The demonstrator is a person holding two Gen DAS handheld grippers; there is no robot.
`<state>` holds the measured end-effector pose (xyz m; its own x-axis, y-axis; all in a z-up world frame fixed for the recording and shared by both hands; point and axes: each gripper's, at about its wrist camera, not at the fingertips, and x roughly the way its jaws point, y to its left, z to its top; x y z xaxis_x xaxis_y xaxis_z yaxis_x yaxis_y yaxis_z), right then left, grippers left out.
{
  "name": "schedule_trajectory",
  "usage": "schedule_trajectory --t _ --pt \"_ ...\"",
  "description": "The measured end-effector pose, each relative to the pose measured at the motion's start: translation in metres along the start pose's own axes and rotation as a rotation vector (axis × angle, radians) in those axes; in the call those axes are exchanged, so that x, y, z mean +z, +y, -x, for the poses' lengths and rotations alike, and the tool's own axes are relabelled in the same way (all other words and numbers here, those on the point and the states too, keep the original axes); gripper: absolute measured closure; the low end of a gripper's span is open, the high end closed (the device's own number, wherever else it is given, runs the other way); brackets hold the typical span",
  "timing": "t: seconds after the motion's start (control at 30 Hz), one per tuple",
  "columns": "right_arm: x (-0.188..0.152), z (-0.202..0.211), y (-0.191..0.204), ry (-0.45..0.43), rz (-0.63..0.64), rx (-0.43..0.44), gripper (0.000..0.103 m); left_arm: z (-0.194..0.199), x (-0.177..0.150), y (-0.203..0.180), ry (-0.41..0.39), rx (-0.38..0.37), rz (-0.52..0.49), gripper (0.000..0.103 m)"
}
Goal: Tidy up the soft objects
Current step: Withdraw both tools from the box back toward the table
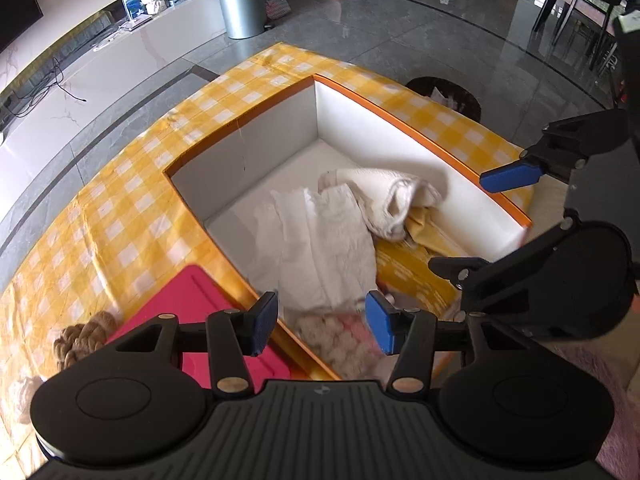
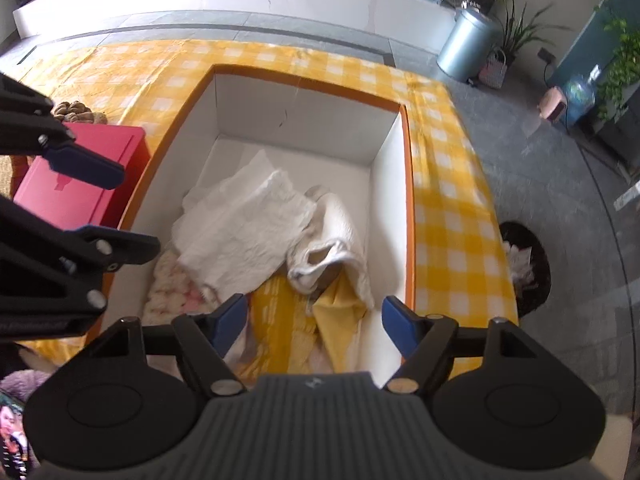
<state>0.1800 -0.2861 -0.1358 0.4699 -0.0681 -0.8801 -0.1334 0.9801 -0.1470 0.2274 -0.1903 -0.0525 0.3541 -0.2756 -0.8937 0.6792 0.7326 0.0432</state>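
An orange-rimmed box [image 1: 248,152] [image 2: 408,200] with white walls sits on the checked table. Inside lie a thin white cloth [image 1: 324,240] [image 2: 244,224], a rolled cream towel [image 1: 392,196] [image 2: 340,240], a yellow cloth [image 1: 412,268] [image 2: 340,312] and a fluffy pink-and-cream piece [image 1: 332,336] [image 2: 168,288]. My left gripper [image 1: 322,320] [image 2: 138,212] hangs open above the box's near left part, with nothing between its blue pads. My right gripper [image 2: 314,312] [image 1: 458,224] is open too, above the yellow cloth and clear of it.
A red flat box [image 1: 180,300] [image 2: 80,184] and a knotted rope [image 1: 84,340] [image 2: 76,110] lie on the yellow checked tablecloth [image 1: 100,220] left of the box. On the floor beyond stand a dark basket [image 1: 444,94] [image 2: 528,268] and a metal bin [image 1: 240,4].
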Motion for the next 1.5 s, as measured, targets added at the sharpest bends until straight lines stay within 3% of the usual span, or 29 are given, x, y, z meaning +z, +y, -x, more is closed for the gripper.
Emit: schedule_trajectory --t 0.23,0.37,0.63,0.73,1.2,1.5 --pt "-0.02 0.03 0.011 0.006 -0.125 0.118 0.027 0.037 -0.037 0.003 -0.009 -0.009 0.03 0.043" --pt "-0.031 0.053 0.027 -0.072 -0.158 0.146 0.02 0.058 -0.061 0.011 -0.045 0.004 0.068 0.043" --pt "-0.06 0.086 0.075 -0.254 -0.204 0.207 0.02 0.095 -0.127 0.03 -0.197 0.089 0.185 0.043" --pt "-0.07 0.087 0.098 -0.294 -0.217 0.217 0.02 0.098 -0.15 0.041 -0.211 0.101 0.247 0.043" --pt "-0.086 0.059 0.18 -0.248 -0.211 0.234 0.02 0.108 -0.251 0.091 -0.198 0.167 0.46 0.043" --pt "-0.073 0.043 0.222 -0.232 -0.11 0.226 0.019 0.107 -0.286 0.121 -0.188 0.191 0.491 0.043"
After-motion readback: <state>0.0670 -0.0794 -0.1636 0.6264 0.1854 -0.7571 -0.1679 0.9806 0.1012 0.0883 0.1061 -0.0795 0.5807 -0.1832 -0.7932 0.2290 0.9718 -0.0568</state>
